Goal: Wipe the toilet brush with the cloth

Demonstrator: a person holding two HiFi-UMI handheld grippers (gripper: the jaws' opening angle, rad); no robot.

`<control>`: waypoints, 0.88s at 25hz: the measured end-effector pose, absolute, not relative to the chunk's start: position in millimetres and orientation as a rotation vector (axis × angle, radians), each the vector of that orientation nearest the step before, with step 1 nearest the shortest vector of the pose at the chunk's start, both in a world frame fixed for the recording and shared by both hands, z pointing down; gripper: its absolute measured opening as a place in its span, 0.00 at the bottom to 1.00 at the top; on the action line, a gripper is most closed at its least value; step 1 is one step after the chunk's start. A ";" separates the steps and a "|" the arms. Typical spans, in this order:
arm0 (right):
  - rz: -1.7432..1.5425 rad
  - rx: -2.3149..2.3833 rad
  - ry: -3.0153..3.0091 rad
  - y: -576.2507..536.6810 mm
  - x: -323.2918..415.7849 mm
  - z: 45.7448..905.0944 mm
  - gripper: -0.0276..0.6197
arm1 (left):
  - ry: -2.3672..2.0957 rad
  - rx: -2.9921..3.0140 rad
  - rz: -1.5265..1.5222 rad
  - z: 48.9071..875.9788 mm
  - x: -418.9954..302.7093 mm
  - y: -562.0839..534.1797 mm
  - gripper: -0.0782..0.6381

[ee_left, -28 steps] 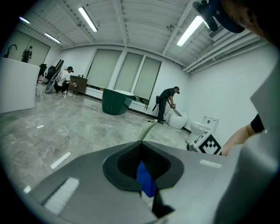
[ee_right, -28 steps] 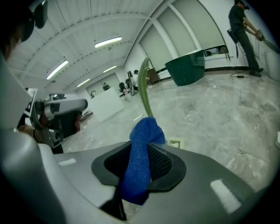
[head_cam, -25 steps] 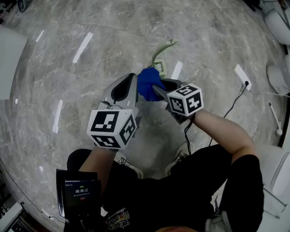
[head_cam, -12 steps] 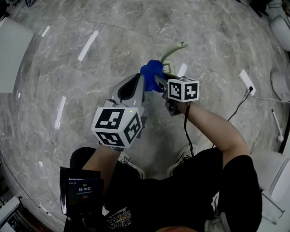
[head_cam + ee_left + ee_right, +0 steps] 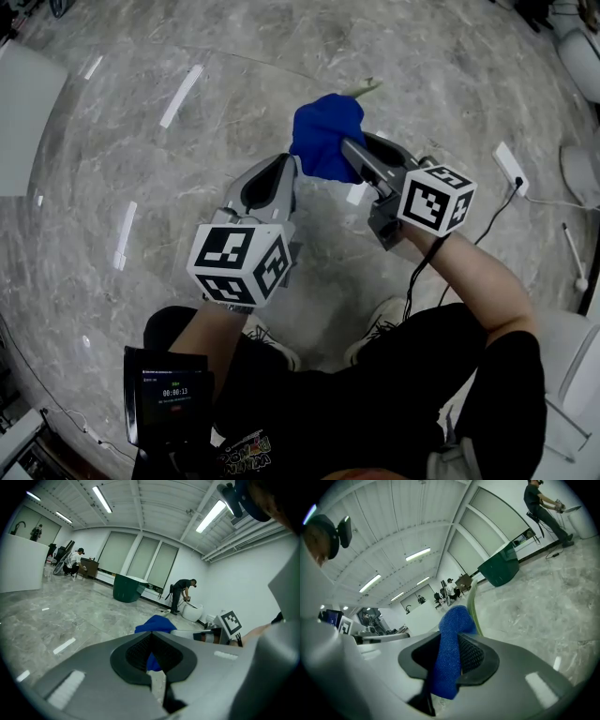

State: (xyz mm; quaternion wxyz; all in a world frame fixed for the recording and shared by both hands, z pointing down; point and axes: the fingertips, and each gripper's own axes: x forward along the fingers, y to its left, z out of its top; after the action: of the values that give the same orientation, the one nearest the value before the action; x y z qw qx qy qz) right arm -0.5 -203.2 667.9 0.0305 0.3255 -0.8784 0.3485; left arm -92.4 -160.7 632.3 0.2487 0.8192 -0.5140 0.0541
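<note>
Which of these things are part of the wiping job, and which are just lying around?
In use: bright blue cloth, clamped in the right gripper; pale green toilet brush, which the left gripper appears to hold.
Lying about: white power strip; dark green bin across the room.

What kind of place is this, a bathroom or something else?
Probably not a bathroom: it looks more like a big open workshop or office hall. It has a grey marble-look floor, long ceiling strip lights, and people working at a desk far off.
</note>
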 end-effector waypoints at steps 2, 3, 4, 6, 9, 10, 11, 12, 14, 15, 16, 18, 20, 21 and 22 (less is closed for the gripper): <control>1.038 1.012 -2.752 -201.0 4.8 648.8 0.21 | -1.401 2.235 0.152 632.7 -92.4 -161.0 0.12; 1.013 1.017 -2.774 -199.9 7.8 639.1 0.21 | -1.402 2.236 0.155 633.0 -92.4 -161.3 0.12; 0.983 1.022 -2.797 -198.8 10.9 629.5 0.21 | -1.401 2.235 0.158 633.3 -92.3 -161.6 0.12; 0.919 1.029 -2.846 -196.4 17.9 610.0 0.21 | -1.399 2.235 0.162 633.5 -91.8 -161.9 0.12; 0.847 1.043 -2.900 -193.2 29.7 587.1 0.21 | -1.396 2.237 0.169 634.1 -91.4 -161.7 0.12; 0.816 1.042 -2.909 -191.6 34.4 582.5 0.21 | -1.396 2.236 0.171 634.7 -91.1 -161.7 0.12; 0.774 1.030 -2.917 -188.6 39.5 579.4 0.21 | -1.395 2.235 0.172 635.4 -90.6 -161.5 0.12; 0.723 1.001 -2.924 -183.6 45.0 578.0 0.21 | -1.395 2.235 0.172 635.8 -90.0 -161.2 0.12; 0.611 0.898 -2.924 -167.7 56.6 583.4 0.21 | -1.394 2.235 0.169 636.3 -89.6 -159.8 0.12; 0.569 0.847 -2.907 -159.2 63.7 591.5 0.21 | -1.395 2.236 0.168 636.4 -89.9 -159.1 0.12; 0.547 0.809 -2.875 -152.0 72.0 603.6 0.21 | -1.396 2.237 0.166 636.6 -90.6 -158.6 0.12; 0.556 0.786 -2.767 -144.2 91.0 639.3 0.21 | -1.400 2.234 0.164 637.1 -92.0 -158.4 0.12; 0.619 0.803 -2.627 -143.6 109.1 689.2 0.21 | -1.400 2.233 0.169 638.0 -92.1 -158.6 0.12; 0.667 0.812 -2.555 -145.1 116.6 718.0 0.21 | -1.397 2.233 0.173 638.5 -91.3 -158.9 0.12; 0.719 0.818 -2.483 -147.1 122.6 747.9 0.21 | -1.394 2.233 0.177 638.9 -90.0 -159.2 0.12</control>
State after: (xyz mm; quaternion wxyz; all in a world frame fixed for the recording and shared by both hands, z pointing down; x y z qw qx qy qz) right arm 122.6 -147.1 747.9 0.2136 0.2949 -0.8946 0.2589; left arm -90.0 -159.2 638.9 0.2491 0.8196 -0.5118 0.0650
